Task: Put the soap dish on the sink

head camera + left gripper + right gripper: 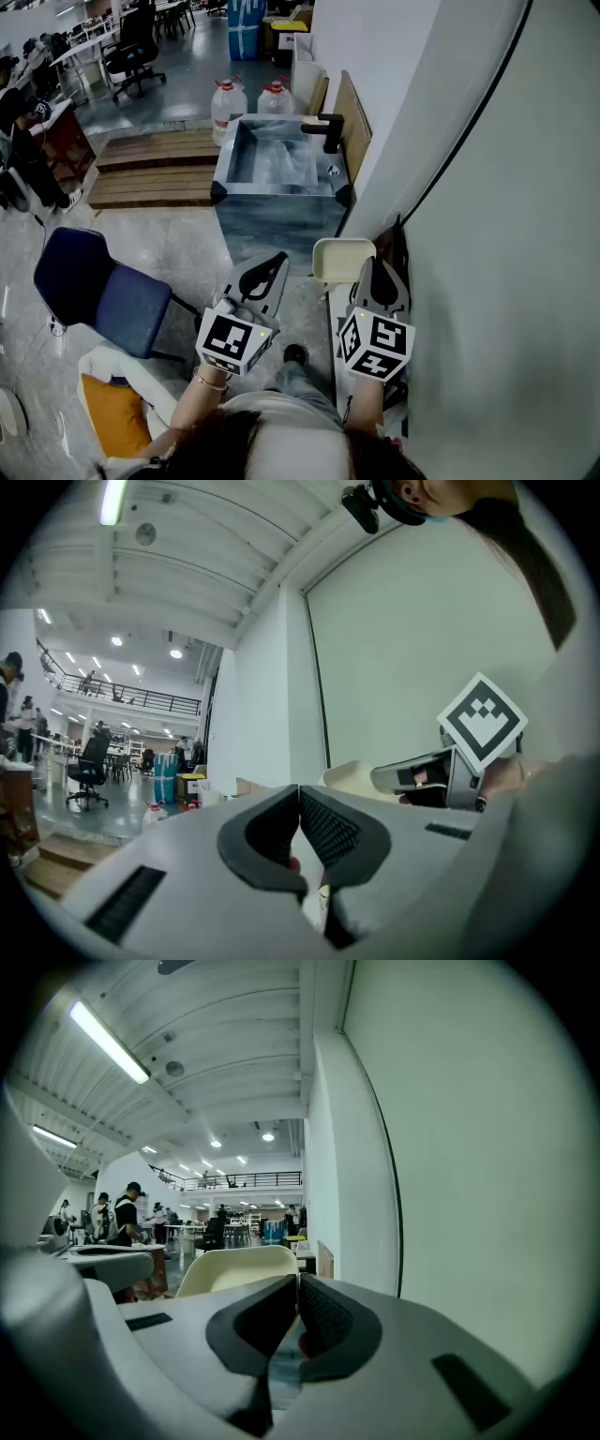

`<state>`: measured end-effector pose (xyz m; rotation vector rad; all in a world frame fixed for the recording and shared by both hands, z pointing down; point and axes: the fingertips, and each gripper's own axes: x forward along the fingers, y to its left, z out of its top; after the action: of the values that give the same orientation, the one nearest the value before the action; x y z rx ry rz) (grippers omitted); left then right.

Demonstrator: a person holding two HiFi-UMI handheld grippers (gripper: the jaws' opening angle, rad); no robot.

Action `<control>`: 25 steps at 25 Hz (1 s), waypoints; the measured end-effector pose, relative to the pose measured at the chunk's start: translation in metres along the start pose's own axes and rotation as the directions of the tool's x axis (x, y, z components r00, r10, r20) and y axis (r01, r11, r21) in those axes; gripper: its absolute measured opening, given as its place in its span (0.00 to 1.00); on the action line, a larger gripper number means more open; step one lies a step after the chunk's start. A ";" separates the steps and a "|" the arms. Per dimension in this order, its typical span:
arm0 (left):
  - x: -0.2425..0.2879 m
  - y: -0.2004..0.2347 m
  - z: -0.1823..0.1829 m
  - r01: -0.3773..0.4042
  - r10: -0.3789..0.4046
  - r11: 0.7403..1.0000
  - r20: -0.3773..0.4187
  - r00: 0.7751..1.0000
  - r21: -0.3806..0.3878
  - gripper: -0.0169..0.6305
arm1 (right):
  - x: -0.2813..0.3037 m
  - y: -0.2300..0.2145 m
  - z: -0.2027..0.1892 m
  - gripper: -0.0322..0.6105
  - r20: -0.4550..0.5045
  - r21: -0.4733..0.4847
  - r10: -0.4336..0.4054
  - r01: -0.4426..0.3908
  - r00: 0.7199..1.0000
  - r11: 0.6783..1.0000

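Well, the right gripper (375, 264) has its fingers shut on the rim of the dish (342, 258). The sink (277, 220) lies well apart at 11 o'clock. The left gripper (279, 259) has its fingers closed and empty.

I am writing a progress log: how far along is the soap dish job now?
Done: the soap dish is lifted, with the right claw shut on its edge. In hand: it hangs in the air, short of the sink. Left: set it on the sink rim and release. The left claw is shut on nothing.
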<state>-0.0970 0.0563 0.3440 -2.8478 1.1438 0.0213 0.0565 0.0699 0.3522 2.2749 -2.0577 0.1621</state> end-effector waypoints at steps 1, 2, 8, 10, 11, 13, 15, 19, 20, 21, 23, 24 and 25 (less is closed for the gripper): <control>0.003 0.000 0.000 0.002 -0.002 1.000 0.000 1.000 0.000 0.04 | 0.002 -0.001 0.000 0.10 0.001 0.002 -0.001 0.001 1.000 1.000; 0.006 0.000 0.000 0.003 -0.003 1.000 0.000 1.000 -0.001 0.04 | 0.005 -0.003 0.001 0.10 0.003 0.004 -0.002 0.002 1.000 1.000; 0.032 -0.001 -0.002 0.012 -0.012 1.000 -0.013 1.000 0.000 0.04 | 0.022 -0.018 0.003 0.10 0.012 0.018 -0.004 0.004 1.000 1.000; 0.041 -0.002 -0.004 0.015 -0.015 1.000 -0.019 1.000 0.003 0.04 | 0.029 -0.024 0.002 0.10 0.008 0.023 -0.002 0.002 1.000 1.000; 0.046 -0.002 -0.005 0.017 -0.017 1.000 -0.019 1.000 0.004 0.04 | 0.033 -0.027 0.002 0.10 0.005 0.027 -0.002 0.001 1.000 1.000; 0.058 -0.001 -0.007 0.017 -0.017 1.000 -0.019 1.000 0.001 0.04 | 0.042 -0.033 0.000 0.10 -0.002 0.030 0.001 -0.001 1.000 1.000; 0.069 0.000 -0.007 0.012 -0.012 1.000 -0.020 1.000 0.000 0.04 | 0.053 -0.039 0.000 0.10 -0.009 0.026 0.008 -0.008 1.000 1.000; 0.089 0.003 -0.007 -0.001 0.001 1.000 -0.031 1.000 0.000 0.04 | 0.073 -0.051 0.003 0.10 -0.012 0.023 0.018 -0.018 1.000 1.000; 0.094 0.005 -0.007 -0.004 0.004 1.000 -0.033 0.999 -0.004 0.04 | 0.078 -0.053 0.004 0.10 -0.011 0.022 0.021 -0.021 1.000 1.000; 0.099 0.007 -0.007 -0.009 0.008 1.000 -0.031 0.999 -0.007 0.04 | 0.083 -0.055 0.005 0.10 -0.010 0.021 0.026 -0.025 1.000 0.999; 0.108 0.010 -0.007 -0.019 0.018 1.000 -0.026 0.999 -0.002 0.04 | 0.092 -0.059 0.006 0.10 -0.011 0.020 0.035 -0.035 0.999 0.999; 0.112 0.011 -0.007 -0.022 0.022 1.000 -0.027 0.999 0.002 0.04 | 0.096 -0.062 0.007 0.10 -0.010 0.020 0.039 -0.038 0.999 0.999; 0.117 0.012 -0.006 -0.025 0.025 1.000 -0.029 0.999 0.004 0.04 | 0.100 -0.064 0.008 0.10 -0.010 0.021 0.042 -0.041 0.999 0.999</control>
<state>-0.0208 -0.0335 0.3449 -2.8393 1.1836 -0.0208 0.1305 -0.0234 0.3582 2.2387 -2.1089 0.1981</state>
